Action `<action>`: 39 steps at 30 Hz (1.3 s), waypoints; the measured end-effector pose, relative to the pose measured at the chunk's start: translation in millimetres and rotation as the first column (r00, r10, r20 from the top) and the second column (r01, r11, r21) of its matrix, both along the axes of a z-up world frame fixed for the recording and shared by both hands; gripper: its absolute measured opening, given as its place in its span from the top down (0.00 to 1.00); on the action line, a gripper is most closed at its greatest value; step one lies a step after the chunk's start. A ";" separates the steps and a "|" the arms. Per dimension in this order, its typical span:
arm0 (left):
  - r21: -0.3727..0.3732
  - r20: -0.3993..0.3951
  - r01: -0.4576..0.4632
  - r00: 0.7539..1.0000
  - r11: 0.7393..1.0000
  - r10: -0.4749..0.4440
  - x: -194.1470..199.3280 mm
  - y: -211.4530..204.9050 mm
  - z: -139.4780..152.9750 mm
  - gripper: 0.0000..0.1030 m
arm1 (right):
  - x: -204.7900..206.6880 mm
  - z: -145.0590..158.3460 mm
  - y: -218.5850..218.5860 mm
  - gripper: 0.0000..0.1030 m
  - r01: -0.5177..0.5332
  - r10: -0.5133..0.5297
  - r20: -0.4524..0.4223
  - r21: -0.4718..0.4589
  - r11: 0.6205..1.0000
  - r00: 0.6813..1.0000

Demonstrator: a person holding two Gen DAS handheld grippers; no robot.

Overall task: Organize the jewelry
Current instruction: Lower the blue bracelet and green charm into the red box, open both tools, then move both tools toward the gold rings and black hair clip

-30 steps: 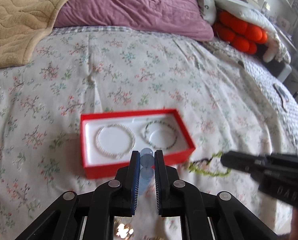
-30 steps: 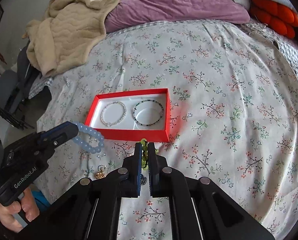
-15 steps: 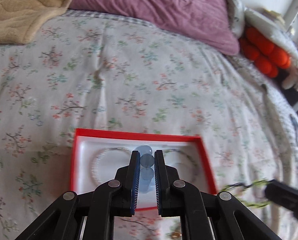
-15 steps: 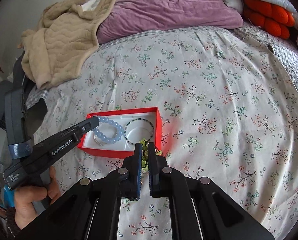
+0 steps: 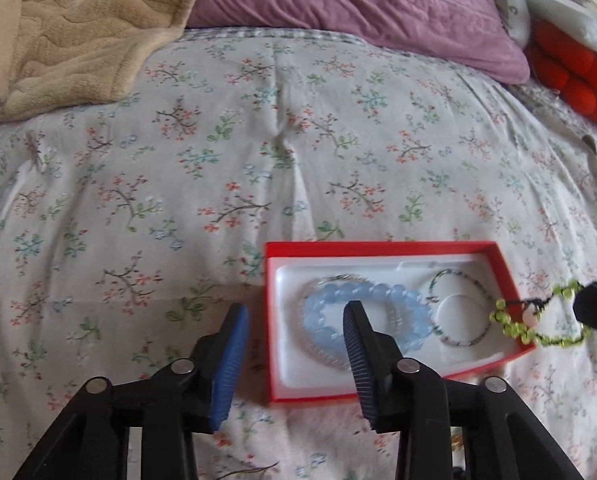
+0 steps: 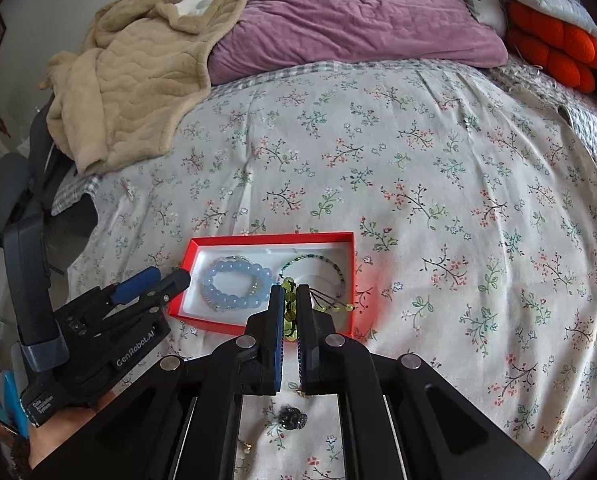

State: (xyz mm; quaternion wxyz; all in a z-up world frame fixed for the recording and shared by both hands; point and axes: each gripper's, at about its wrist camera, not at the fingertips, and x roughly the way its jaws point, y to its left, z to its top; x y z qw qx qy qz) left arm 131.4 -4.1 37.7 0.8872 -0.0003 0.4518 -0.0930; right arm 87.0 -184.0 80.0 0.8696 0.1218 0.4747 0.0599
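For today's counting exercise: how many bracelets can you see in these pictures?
4. In the red box: pale blue bracelet lying over a white bead bracelet, dark green one beside them. Yellow-green bracelet hangs from the right hand-held gripper.

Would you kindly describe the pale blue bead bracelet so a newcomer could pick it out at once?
On the floral bedspread lies a shallow red box with a white lining. In its left half, on top of a thinner pale bracelet, rests the pale blue bracelet of large translucent round beads. Its beads are far chunkier than those of the thin dark-and-green bracelet beside it.
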 end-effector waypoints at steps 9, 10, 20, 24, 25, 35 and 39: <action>0.042 -0.025 -0.017 1.000 0.999 0.018 -9.1 26.5 -4.3 0.35 | 22.4 -24.3 19.7 0.95 -0.010 0.008 -0.048 -0.046 0.999 0.999; 0.044 -0.027 -0.016 0.999 0.999 0.017 -9.5 26.9 -4.7 0.34 | 24.2 -28.1 17.7 0.95 -0.001 -0.003 -0.058 -0.065 0.998 0.998; 0.067 -0.036 0.012 0.999 0.998 -0.009 -13.7 21.7 -7.7 0.27 | 36.2 -49.1 -9.3 0.93 0.069 -0.079 -0.086 -0.111 0.991 0.993; 0.066 -0.046 0.018 0.999 0.998 -0.015 -14.6 17.5 -8.4 0.23 | 39.2 -53.8 -16.7 0.63 0.089 -0.098 -0.119 -0.082 0.993 0.988; 0.068 -0.046 0.019 0.999 0.998 -0.016 -15.5 15.6 -8.4 0.21 | 38.2 -53.1 -18.2 0.56 0.094 -0.102 -0.120 -0.073 0.993 0.987; 0.109 -0.060 0.026 0.998 0.994 -0.020 -24.8 10.5 -9.1 0.08 | 11.9 -34.2 -14.4 0.34 0.049 -0.060 -0.095 -0.116 0.992 0.994; 0.085 -0.104 0.023 0.994 0.996 -0.014 -32.2 14.2 -13.8 0.04 | -2.1 -34.8 -9.4 0.21 0.011 -0.031 -0.109 -0.178 0.984 0.994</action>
